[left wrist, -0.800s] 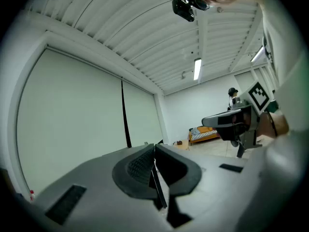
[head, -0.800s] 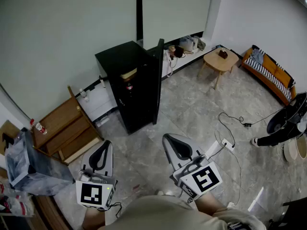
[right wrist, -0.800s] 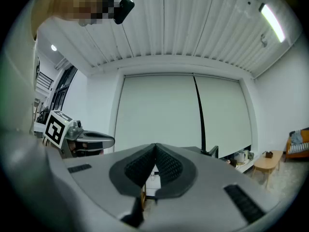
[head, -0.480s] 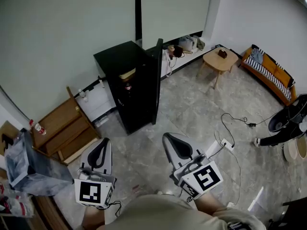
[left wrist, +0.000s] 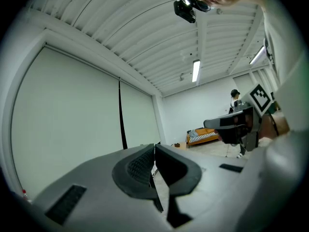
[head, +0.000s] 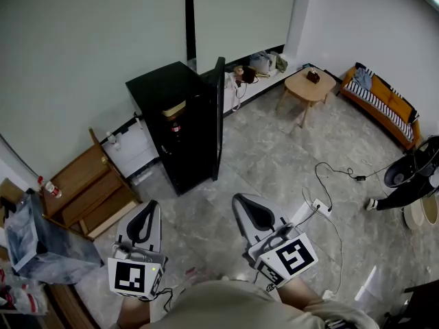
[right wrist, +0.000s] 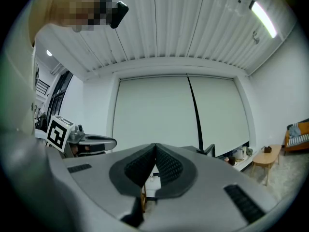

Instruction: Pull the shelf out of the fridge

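**A:** What's on the left of the fridge (head: 164, 115)?

**B:** A grey bag (head: 38, 242) is farthest out. A wooden rack (head: 89, 184) leans nearer the fridge, with its edge close to the fridge's lower left corner. The left gripper (left wrist: 154, 151) hangs level on the near side of the fridge, well apart from it, with its fingers pressed together on nothing.

**A:** And the front of the fridge?

**B:** Bare tiled floor (head: 199, 208) runs from it to both grippers. The door (head: 218, 115) stands swung out on the fridge's right, edge-on to us. The shelf is somewhere in the dark opening, but I can't pick it out. Only a tan strip (head: 175, 107) and a small bottle (head: 176, 127) show there.

**A:** Right of the fridge?

**B:** The right gripper (right wrist: 154, 148) is also closed and empty. Farther right come a round wooden table (head: 309, 86), a loose black cable (head: 329, 184) on the floor, and an orange sofa (head: 384, 101) by the wall, all well apart from the fridge.
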Demonstrator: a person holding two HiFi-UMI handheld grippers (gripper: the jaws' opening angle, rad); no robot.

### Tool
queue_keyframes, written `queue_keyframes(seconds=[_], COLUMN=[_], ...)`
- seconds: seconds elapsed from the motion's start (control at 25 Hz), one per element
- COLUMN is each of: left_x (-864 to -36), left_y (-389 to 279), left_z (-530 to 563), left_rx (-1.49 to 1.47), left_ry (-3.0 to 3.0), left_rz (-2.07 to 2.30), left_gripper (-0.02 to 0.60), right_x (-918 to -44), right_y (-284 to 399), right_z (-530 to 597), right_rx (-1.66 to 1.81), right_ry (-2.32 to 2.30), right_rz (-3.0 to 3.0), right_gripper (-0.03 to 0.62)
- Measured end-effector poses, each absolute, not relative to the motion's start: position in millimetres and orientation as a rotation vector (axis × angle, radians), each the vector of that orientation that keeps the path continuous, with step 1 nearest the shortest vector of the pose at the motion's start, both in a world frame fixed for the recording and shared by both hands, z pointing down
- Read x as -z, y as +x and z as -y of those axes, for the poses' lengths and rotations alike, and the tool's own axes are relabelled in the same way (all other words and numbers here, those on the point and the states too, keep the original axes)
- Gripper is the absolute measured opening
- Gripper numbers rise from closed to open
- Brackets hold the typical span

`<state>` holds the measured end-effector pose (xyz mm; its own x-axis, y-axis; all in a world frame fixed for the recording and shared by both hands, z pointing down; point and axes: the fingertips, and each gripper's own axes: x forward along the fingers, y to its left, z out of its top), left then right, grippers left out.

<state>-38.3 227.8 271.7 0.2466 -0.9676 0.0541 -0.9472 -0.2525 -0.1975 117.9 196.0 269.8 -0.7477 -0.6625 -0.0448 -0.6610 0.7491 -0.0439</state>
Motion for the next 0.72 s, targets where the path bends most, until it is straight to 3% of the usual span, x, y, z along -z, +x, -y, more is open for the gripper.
queue_keyframes(seconds=[0.72], left_x=[-286], left_y=[13], left_z=[-222], left_rx=[0.307], left_ry=[-2.316], left_rz=[-1.925], left_gripper=[0.009], right_x=[-280], right_y=[195], right_z=[-192], right_rx=[0.06], right_ry=[-1.054], right_rz=[-2.87], right_gripper=[-0.005])
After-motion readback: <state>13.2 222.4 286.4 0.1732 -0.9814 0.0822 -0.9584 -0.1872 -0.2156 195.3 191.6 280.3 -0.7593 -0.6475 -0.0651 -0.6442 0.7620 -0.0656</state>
